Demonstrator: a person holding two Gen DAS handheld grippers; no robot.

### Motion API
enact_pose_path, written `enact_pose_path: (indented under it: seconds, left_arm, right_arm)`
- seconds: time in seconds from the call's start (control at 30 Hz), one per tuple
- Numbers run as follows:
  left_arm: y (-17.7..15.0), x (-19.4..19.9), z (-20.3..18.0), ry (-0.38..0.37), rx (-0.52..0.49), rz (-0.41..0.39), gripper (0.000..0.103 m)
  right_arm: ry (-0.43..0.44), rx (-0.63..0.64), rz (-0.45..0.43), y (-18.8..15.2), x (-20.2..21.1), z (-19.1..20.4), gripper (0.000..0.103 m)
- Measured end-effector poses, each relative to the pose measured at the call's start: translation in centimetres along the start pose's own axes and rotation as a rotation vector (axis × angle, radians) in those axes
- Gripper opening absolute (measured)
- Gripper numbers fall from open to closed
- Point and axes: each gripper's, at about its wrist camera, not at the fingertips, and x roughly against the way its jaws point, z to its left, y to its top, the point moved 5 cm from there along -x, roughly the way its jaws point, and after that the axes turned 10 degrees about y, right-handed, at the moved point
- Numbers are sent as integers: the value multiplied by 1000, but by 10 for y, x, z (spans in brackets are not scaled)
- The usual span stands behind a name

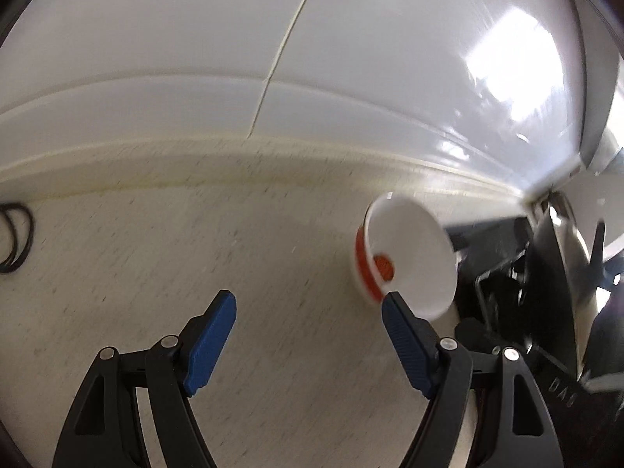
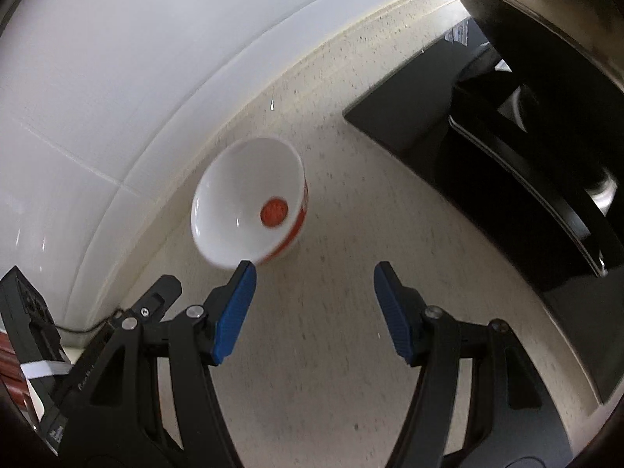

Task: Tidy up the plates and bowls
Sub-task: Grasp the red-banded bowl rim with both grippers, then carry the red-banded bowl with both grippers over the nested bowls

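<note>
Bowl (image 2: 249,201) sits unheld; both claws, left (image 1: 308,304) and right (image 2: 314,273), gape empty (blurred frames): a fast finger could clip its rim, tipping it.

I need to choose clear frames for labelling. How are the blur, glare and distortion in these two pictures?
Left wrist view: motion blur smears the bowl and counter; strong window glare lies on the wall tiles; fisheye bends the tile lines. Right wrist view: bowl rim slightly smeared, little glare, the black appliance is dark, edges curved.
</note>
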Motion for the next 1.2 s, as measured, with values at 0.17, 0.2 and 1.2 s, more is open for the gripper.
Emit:
enact_pose_path:
  seconds: [0.17, 0.2, 1.2]
  left_arm:
    - [26, -24, -11, -11, 37, 11, 78]
    - [28, -29, -12, -14, 43, 18, 78]
    - [7, -26, -36, -81, -35, 41, 12]
  right_arm:
    - [26, -25, -12, 17, -13, -2, 66]
    - [32, -27, -9, 20, -16, -2, 66]
    - [20, 38, 33, -8, -35, 26, 19]
